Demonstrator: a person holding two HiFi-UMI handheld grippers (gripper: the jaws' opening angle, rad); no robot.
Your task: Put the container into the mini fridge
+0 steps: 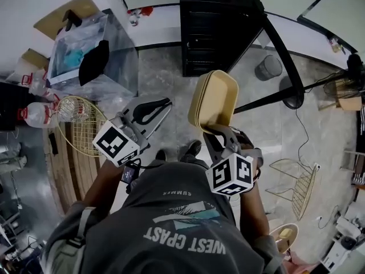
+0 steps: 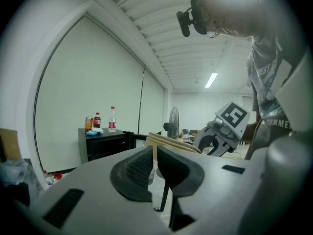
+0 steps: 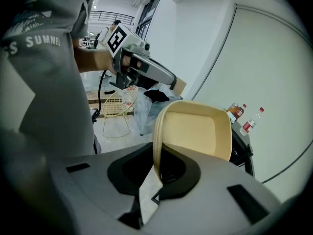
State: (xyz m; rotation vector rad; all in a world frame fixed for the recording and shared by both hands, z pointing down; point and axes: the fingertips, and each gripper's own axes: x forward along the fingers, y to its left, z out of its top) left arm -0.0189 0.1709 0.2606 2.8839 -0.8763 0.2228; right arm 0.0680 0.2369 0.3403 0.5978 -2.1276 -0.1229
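Observation:
A beige, shallow container (image 1: pixel 214 99) stands on edge, held by its rim in my right gripper (image 1: pixel 214 131), which is shut on it. In the right gripper view the container (image 3: pixel 195 131) rises from between the jaws of the right gripper (image 3: pixel 157 168). The black mini fridge (image 1: pixel 217 39) stands ahead on the floor, its door closed as far as I can tell. To the left of the container, my left gripper (image 1: pixel 162 104) is shut with nothing in it. The left gripper view shows the left gripper (image 2: pixel 155 163) low, with the container (image 2: pixel 171 142) and fridge (image 2: pixel 105 146) beyond.
Bottles (image 2: pixel 102 121) stand on the fridge top. A clear plastic box (image 1: pixel 91 56), a wire basket (image 1: pixel 80 124) and a water jug (image 1: pixel 37 116) lie to the left. A fan stand (image 1: pixel 291 96), a grey bin (image 1: pixel 268 67) and a wire chair (image 1: pixel 299 187) are on the right.

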